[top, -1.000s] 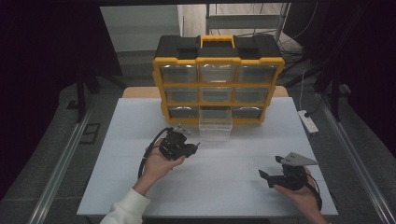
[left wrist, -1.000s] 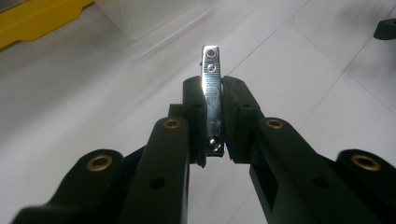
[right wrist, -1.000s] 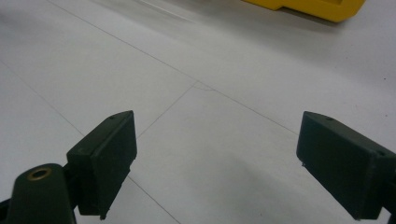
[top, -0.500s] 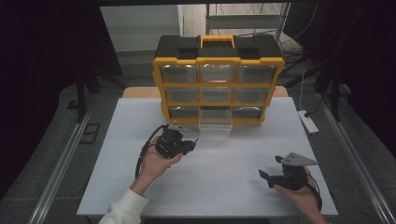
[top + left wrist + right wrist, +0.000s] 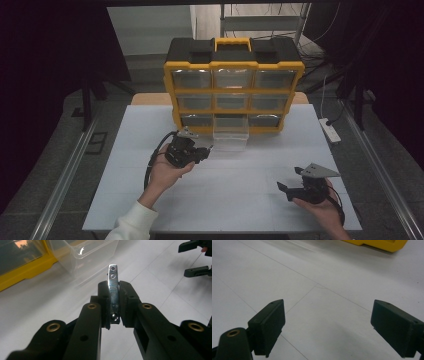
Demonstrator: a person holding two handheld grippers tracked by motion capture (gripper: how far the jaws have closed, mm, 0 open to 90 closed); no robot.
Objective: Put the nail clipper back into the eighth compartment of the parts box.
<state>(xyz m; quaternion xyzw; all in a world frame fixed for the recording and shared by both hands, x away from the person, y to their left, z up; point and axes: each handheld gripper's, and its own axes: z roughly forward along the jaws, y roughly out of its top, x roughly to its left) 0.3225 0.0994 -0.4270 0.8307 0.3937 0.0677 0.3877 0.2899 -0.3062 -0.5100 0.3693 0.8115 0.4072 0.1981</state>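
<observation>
Left gripper view: we're clamping a nail clipper (image 5: 113, 287) in the left gripper (image 5: 114, 293).
It's hovering near the clear drawer (image 5: 230, 139) pulled from the organizer (image 5: 233, 85); our right gripper (image 5: 289, 188) is gaping empty, near right.

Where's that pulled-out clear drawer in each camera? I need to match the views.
High view: the clear drawer sits at centre, pulled out from the bottom row of the yellow organizer, just right of the left gripper.
Left gripper view: top centre-left, beyond the metal piece in the jaws.
Right gripper view: I can't make it out.
Shared landmark: the yellow organizer.
</observation>
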